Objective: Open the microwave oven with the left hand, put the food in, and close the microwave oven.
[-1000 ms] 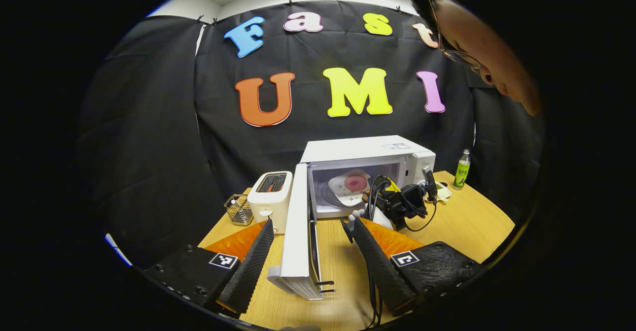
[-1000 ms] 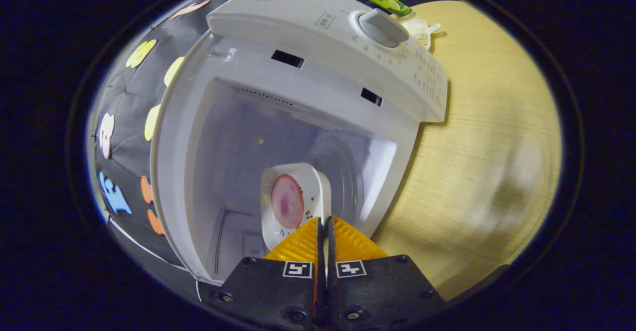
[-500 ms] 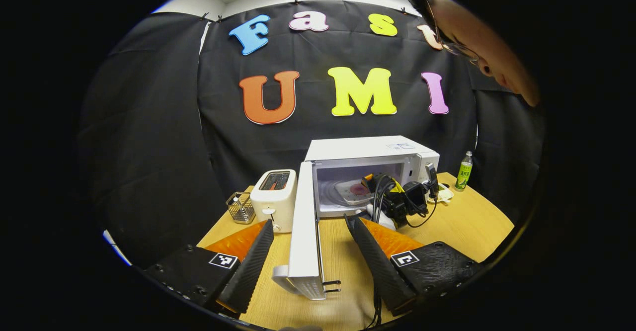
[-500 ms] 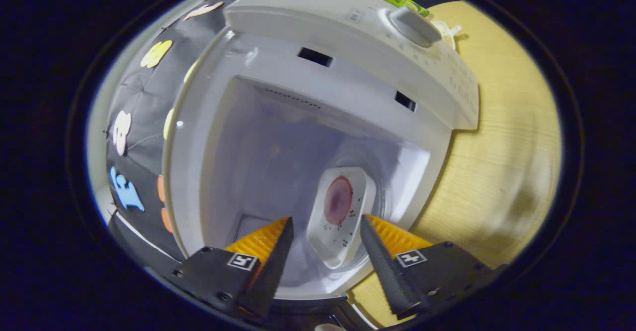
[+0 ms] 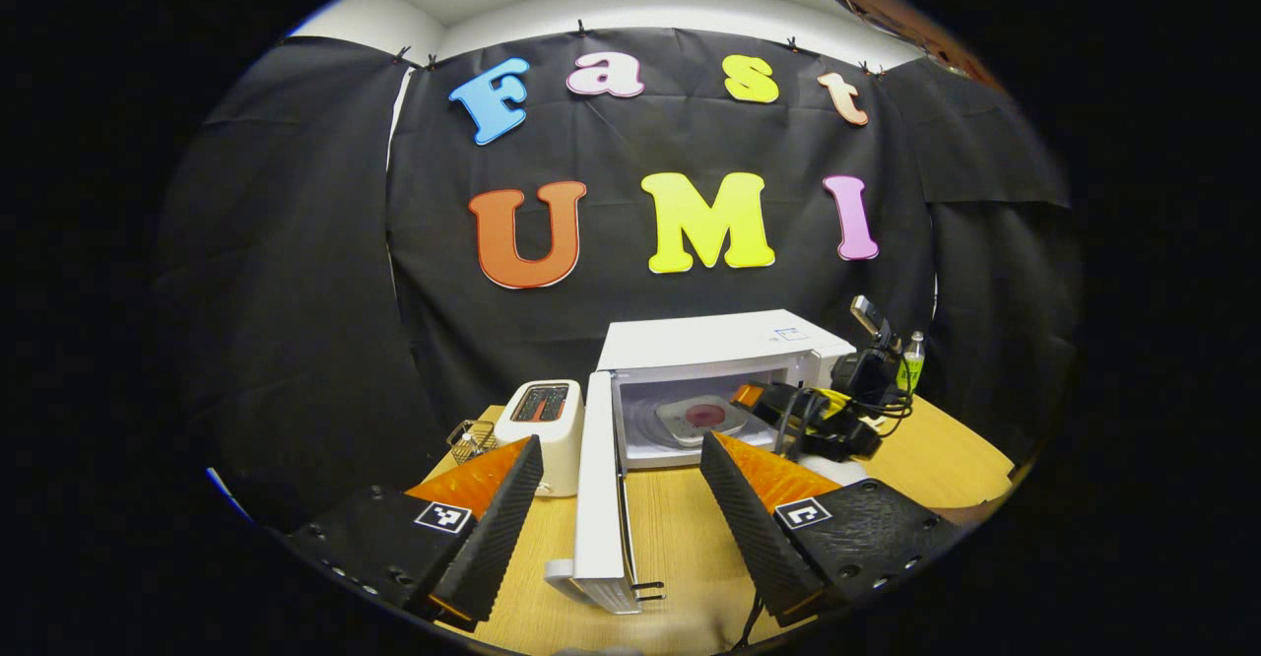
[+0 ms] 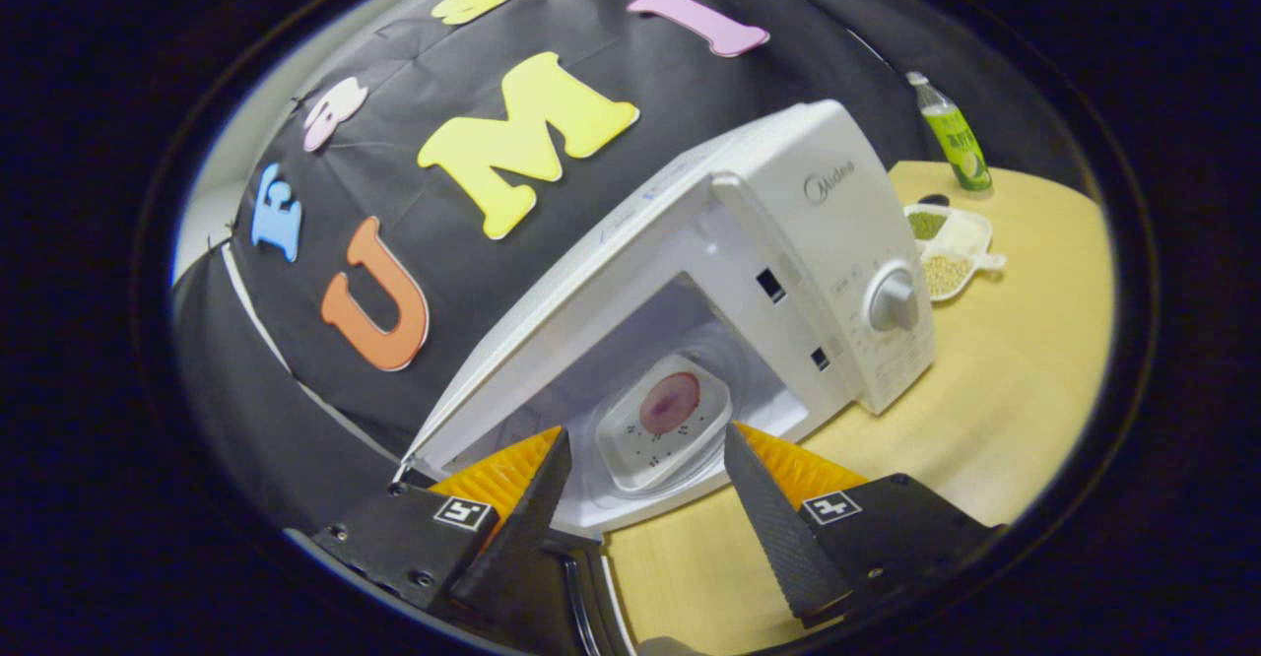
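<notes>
In the left gripper view, the white box-shaped microwave oven (image 5: 724, 360) sits at centre frame on the pale wooden table (image 5: 680, 538), its white door (image 5: 601, 498) swung fully open toward the lower middle. The left gripper (image 5: 616, 513) hangs with fingers spread, one on each side of the door's edge, gripping nothing. Inside the cavity the white square plate with a pink slice of food (image 5: 701, 416) lies flat on the turntable. The right gripper (image 5: 818, 420), with its cables, has pulled back from the cavity to the right of the opening since a second ago. A white toaster (image 5: 540, 420) stands just left of the door.

In the right gripper view, the right gripper (image 6: 640, 498) at lower centre now has its fingers released and apart; a second ago they were clenched at the plate (image 6: 665, 420). The plate rests alone in the oven. The food seems delivered, so closing the door looks like the step left. At upper right, a white divided dish (image 6: 946, 247) holds green and tan beans beside a green-labelled bottle (image 6: 951, 134).
</notes>
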The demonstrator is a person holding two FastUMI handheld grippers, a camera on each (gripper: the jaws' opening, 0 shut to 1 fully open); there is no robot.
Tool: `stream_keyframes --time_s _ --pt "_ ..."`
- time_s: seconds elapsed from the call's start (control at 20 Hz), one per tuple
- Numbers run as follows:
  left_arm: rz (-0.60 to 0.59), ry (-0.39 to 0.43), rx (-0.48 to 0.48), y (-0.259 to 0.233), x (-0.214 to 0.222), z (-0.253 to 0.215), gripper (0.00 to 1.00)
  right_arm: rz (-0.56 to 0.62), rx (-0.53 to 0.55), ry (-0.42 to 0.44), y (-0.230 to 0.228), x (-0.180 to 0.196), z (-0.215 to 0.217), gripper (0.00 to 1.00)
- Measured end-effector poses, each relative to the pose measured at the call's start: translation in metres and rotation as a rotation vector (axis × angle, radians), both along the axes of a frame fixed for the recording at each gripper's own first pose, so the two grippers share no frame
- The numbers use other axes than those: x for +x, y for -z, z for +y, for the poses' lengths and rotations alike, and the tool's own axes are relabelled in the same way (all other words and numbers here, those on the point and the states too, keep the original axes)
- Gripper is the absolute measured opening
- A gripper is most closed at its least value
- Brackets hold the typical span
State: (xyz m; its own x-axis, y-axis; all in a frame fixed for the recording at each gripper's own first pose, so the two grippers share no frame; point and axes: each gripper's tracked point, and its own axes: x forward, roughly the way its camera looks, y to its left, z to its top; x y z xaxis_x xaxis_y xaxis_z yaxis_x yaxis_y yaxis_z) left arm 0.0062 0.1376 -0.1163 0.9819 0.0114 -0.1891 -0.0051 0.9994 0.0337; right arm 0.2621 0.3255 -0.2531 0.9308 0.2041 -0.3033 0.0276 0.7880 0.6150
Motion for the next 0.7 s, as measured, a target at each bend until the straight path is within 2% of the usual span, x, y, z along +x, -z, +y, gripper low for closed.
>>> stream_keyframes --time_s 0.15,0.25,0.3,0.35,0.4,0.55,0.6,0.65,0.7 --pt "-0.019 -0.012 -0.008 -0.007 0.000 0.006 0.95 -0.028 -0.191 -0.053 -0.026 -0.037 -0.043 1.00" --pt "-0.037 -0.022 -0.012 -0.012 -0.002 0.014 0.96 -0.034 -0.279 -0.066 -0.042 -0.061 -0.074 1.00" --pt "-0.044 -0.028 -0.012 -0.014 -0.003 0.017 0.96 -0.036 -0.316 -0.068 -0.049 -0.072 -0.090 0.90" --pt "-0.048 -0.035 -0.012 -0.014 -0.005 0.022 0.96 -0.035 -0.360 -0.062 -0.054 -0.083 -0.109 0.91" --pt "-0.054 -0.036 -0.011 -0.014 -0.005 0.025 0.95 -0.035 -0.398 -0.058 -0.060 -0.093 -0.126 1.00" --pt "-0.063 -0.055 0.011 -0.012 -0.006 0.035 0.96 -0.042 -0.493 -0.037 -0.079 -0.126 -0.168 1.00" --pt "-0.066 -0.058 0.009 -0.010 -0.007 0.038 0.96 -0.044 -0.519 -0.035 -0.085 -0.135 -0.179 0.91" --pt "-0.069 -0.065 0.005 -0.009 -0.006 0.040 0.95 -0.047 -0.547 -0.030 -0.086 -0.141 -0.183 0.91" --pt "-0.067 -0.064 -0.006 -0.006 -0.004 0.042 0.93 -0.048 -0.573 -0.026 -0.091 -0.149 -0.192 1.00"
